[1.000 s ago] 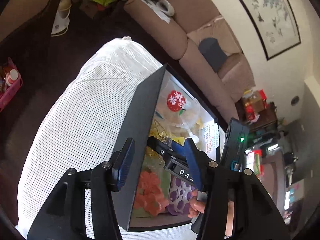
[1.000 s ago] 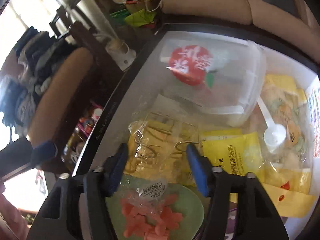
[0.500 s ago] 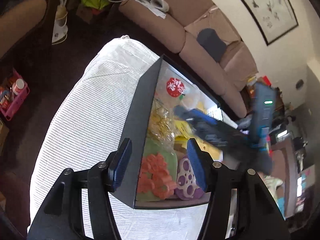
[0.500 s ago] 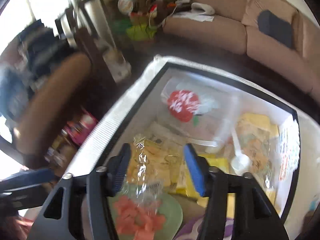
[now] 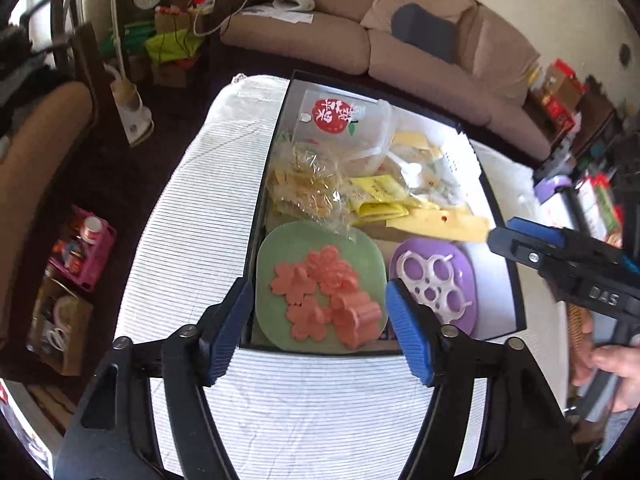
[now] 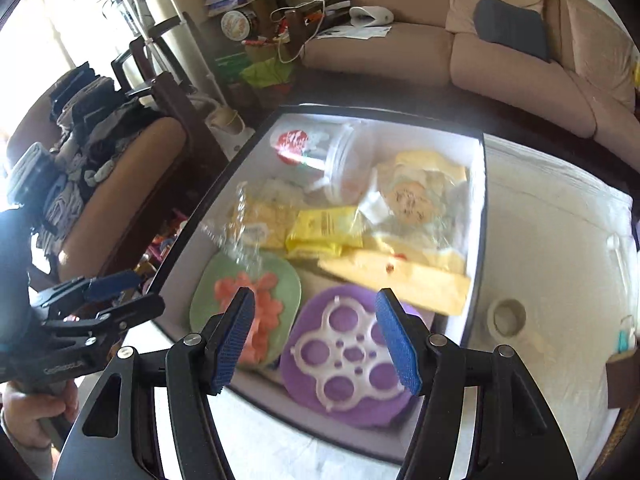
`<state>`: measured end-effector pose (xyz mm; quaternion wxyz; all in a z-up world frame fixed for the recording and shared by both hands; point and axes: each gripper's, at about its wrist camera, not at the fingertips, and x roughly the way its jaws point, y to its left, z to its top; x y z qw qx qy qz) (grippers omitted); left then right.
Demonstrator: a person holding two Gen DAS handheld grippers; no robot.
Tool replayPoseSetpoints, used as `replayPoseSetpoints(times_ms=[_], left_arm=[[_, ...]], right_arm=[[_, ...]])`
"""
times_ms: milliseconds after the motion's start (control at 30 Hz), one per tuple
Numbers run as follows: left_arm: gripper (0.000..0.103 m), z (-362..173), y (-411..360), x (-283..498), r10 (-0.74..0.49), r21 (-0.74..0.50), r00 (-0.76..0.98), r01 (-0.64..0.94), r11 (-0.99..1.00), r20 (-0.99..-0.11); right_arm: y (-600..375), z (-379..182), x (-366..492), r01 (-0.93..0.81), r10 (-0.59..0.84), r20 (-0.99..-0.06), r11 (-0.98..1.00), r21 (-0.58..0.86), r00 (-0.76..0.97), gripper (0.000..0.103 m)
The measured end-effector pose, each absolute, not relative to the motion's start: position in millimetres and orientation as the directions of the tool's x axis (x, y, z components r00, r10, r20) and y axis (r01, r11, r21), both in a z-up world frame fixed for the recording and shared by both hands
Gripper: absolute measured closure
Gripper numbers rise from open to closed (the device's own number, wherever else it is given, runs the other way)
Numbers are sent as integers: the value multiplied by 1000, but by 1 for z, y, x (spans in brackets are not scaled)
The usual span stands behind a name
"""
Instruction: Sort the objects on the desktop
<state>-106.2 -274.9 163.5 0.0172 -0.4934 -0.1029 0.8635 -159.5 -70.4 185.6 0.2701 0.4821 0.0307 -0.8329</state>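
Note:
A black box with a white inside [image 5: 505, 240] [image 6: 478, 216] stands on the striped white tablecloth [image 5: 192, 216]. It holds a green plate [image 5: 276, 264] [image 6: 294, 280] with pink flower shapes [image 5: 328, 300], a purple disc with a white ring mould [image 5: 434, 282] [image 6: 348, 356], a clear tub with a red label [image 5: 348, 120] [image 6: 320, 148], and yellow packets [image 5: 376, 200] [image 6: 324, 228]. My left gripper [image 5: 320, 330] is open and empty above the box's near edge. My right gripper [image 6: 314, 344] is open and empty over the purple disc; it also shows at the right of the left wrist view [image 5: 560, 252].
A roll of tape [image 6: 506, 318] lies on the cloth right of the box. A beige sofa [image 5: 420, 48] runs behind the table. A brown chair [image 6: 120, 184] and a pink basket [image 5: 86, 248] stand to the left. A small brown box [image 6: 622, 376] sits at the right edge.
Both grippers have pulled back and up from the box. The left view has swung from the box's side to over its near edge. The right gripper left the cellophane bag and moved right.

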Motion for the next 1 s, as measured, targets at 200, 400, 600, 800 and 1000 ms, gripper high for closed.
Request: replayPoseSetpoints(times_ms=[200, 400, 600, 800, 1000], left_arm=[[0, 174, -246, -82, 51, -91, -517, 54, -994, -855], [0, 194, -222, -55, 26, -52, -544, 32, -998, -839], [0, 208, -193, -34, 35, -38, -562, -6, -999, -826], [0, 195, -146, -7, 98, -63, -596, -80, -995, -797], [0, 149, -81, 17, 219, -136, -610, -180, -974, -761]], right_arm=[[-52, 194, -120, 503, -426, -827, -839, 210, -366, 27], [-29, 204, -85, 504, -448, -812, -833, 227, -375, 8], [0, 210, -54, 516, -438, -796, -835, 189, -418, 0], [72, 191, -24, 454, -425, -758, -870, 192, -494, 0], [140, 154, 2, 345, -347, -725, -925, 159, -595, 0]])
